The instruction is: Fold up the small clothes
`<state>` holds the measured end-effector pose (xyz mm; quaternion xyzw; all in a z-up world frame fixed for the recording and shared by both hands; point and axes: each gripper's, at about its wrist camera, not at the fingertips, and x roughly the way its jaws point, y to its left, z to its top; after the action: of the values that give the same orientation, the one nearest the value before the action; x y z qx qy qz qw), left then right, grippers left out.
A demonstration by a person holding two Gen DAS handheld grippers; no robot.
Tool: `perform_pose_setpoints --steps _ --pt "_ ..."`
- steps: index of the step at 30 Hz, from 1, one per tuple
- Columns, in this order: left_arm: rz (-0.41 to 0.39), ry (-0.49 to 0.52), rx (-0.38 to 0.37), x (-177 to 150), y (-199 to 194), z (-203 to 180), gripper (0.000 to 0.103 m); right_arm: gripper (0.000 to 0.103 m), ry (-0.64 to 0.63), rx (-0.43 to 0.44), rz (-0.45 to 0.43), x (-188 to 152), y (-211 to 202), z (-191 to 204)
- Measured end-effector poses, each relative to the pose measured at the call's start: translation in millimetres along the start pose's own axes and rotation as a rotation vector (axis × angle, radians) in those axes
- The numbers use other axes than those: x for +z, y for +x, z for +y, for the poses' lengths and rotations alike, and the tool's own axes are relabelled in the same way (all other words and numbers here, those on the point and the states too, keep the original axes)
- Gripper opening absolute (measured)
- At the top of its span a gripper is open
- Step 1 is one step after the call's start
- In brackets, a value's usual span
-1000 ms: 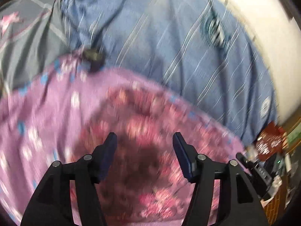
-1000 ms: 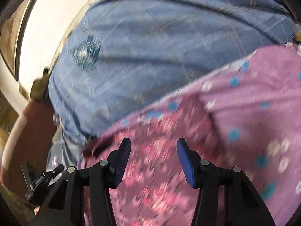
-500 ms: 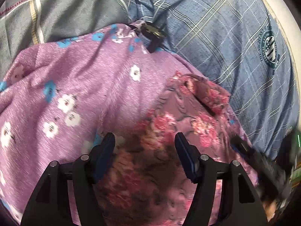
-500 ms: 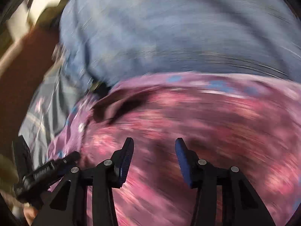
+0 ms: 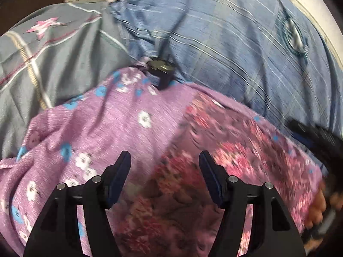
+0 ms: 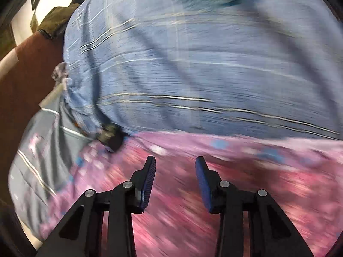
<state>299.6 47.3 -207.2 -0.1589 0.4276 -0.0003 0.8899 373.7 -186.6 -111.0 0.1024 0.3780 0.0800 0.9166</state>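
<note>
Blue plaid sheet (image 5: 225,49): round teal emblem (image 5: 293,36), blurred, txt unreadable.

left tongs (image 5: 164,163) apart, right tongs (image 6: 175,167) closing

We note both wrist cameras angled steeply down, close over the purple floral cloth (image 5: 133,128); both share the blue blanket (image 6: 193,64) at twelve o'clock.

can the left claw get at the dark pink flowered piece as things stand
Probably yes. The left claw is open and points down at the dark pink flowered piece, which lies on the purple garment with nothing over it. The right claw, its jaws closing, sits off to the side.
</note>
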Motion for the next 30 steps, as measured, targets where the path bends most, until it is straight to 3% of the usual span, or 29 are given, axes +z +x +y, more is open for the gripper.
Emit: perform_pose_setpoints --steps 4,8,10,12,15,17,20,24,30 --pt "0.092 0.087 0.048 -13 19 -18 0.065 0.042 0.049 -0.140 -0.057 -51 -71 -64" --pt "0.099 0.147 0.089 -24 21 -29 0.066 0.042 0.115 -0.289 0.050 -119 -92 -121" --pt "0.083 0.167 0.107 -29 17 -32 0.066 0.038 0.171 -0.285 0.114 -156 -97 -143" --pt "0.081 0.179 0.112 -36 14 -34 0.066 0.040 0.150 -0.258 0.052 -179 -115 -140" --pt "0.073 0.201 0.100 -46 6 -39 0.066 0.040 0.078 -0.293 0.090 -200 -129 -126" --pt "0.038 0.223 0.091 -50 -3 -46 0.066 0.040 0.058 -0.286 0.087 -198 -141 -124" --pt "0.014 0.239 0.066 -51 -8 -53 0.066 0.040 0.101 -0.246 0.006 -171 -156 -125" --pt "0.068 0.267 0.117 -51 14 -56 0.068 0.040 0.131 -0.231 -0.029 -129 -136 -131" --pt "0.035 0.290 0.125 -46 13 -63 0.070 0.038 0.233 -0.272 0.102 -114 -56 -168"
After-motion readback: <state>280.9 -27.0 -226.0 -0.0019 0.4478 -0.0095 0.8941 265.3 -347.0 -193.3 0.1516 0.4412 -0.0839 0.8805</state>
